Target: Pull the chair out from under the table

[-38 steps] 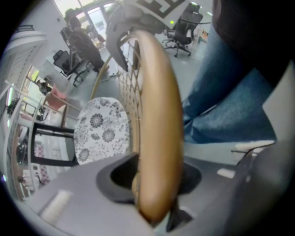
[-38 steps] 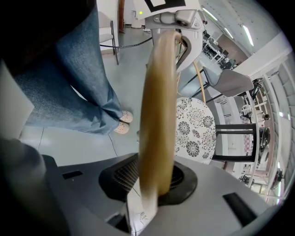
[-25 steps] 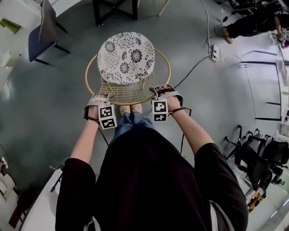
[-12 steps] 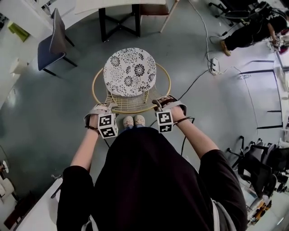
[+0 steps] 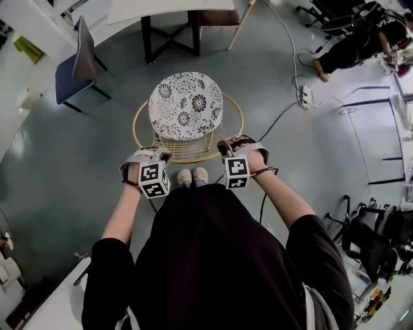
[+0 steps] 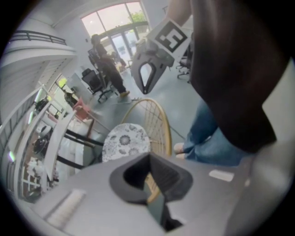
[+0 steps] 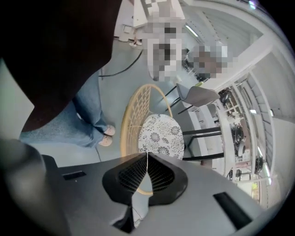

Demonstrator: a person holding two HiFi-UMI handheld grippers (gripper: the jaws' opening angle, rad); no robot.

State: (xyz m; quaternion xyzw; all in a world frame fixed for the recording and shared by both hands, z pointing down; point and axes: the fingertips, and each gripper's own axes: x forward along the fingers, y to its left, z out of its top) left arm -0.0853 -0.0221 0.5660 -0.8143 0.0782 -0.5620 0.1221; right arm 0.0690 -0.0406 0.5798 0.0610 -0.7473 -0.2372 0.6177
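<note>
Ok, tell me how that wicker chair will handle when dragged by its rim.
Probably light: the chair has a thin, open wire frame. Its floral cushion looks unattached and may slide. Pulled from high up, it could tip.

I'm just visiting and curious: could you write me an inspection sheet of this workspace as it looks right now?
Surface: grey floor, bare around the chair.
Job's things: chair with floral cushion stands out from under the table.
Clutter: nothing seen.
Grippers: left gripper and right gripper both shut, empty, above the chair's back rim.
Cables: cable runs from a power strip toward the chair.
Surroundings: blue chair, office chairs, seated person.
</note>
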